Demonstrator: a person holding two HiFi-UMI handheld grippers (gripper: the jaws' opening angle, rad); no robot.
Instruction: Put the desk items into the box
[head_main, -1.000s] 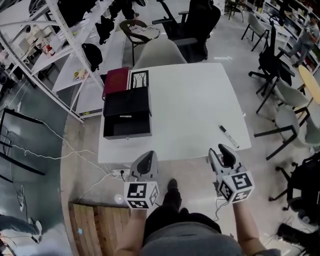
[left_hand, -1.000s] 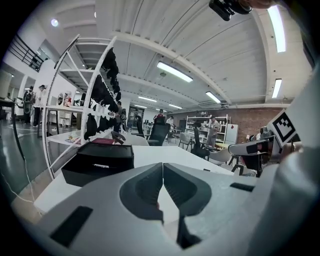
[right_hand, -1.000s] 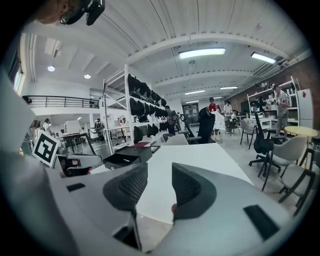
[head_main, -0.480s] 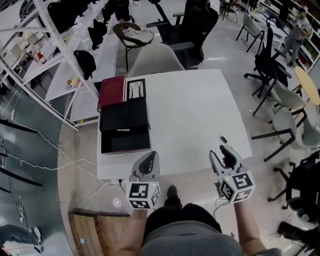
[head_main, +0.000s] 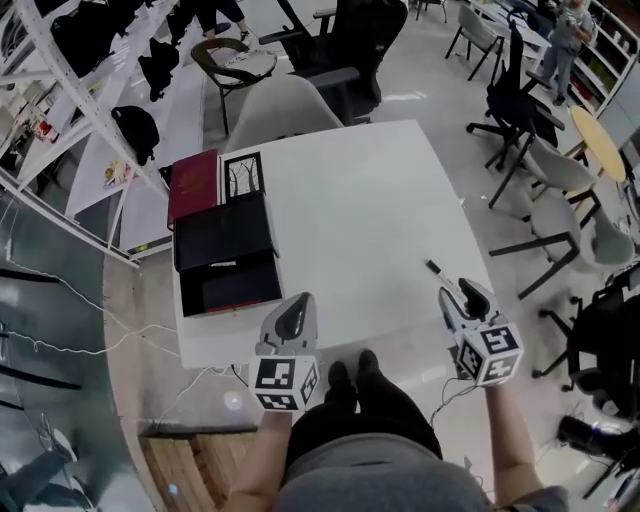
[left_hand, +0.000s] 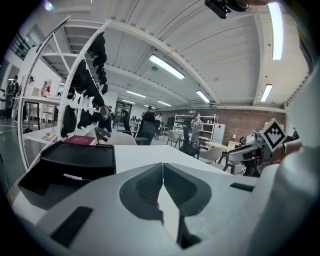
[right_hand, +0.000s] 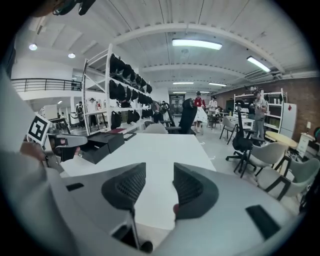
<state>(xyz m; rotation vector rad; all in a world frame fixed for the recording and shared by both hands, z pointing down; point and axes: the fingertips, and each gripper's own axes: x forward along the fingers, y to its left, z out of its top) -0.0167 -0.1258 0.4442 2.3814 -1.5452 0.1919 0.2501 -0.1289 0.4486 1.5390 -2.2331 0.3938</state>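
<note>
White table runs out ahead of you, and both tools hang at its near edge. Your left gripper has its jaws pressed together with nothing between them, as its own view shows plainly. Leave it out of the way for now. Your right gripper has just been opening its jaws. They stand wide apart in its own view, with only bare tabletop between them.

The step in hand looks like the pickup of the marker, which lies flat on the table just beyond your right gripper, partly hidden behind it in the head view. It does not show in the right gripper view, so tip the jaws down until it does before you commit. It lies at a slant, so turn your wrist until the jaws straddle it across its width. Lower until the tips nearly meet the table, and close near its middle so it cannot pivot or roll away.

Further off to the left, the black box sits open at the table's left edge, its lid laid back behind it. Carry the marker low across and release it inside, clear of the walls. Beyond the lid lie a red book and a framed picture, likely later loads.
</note>
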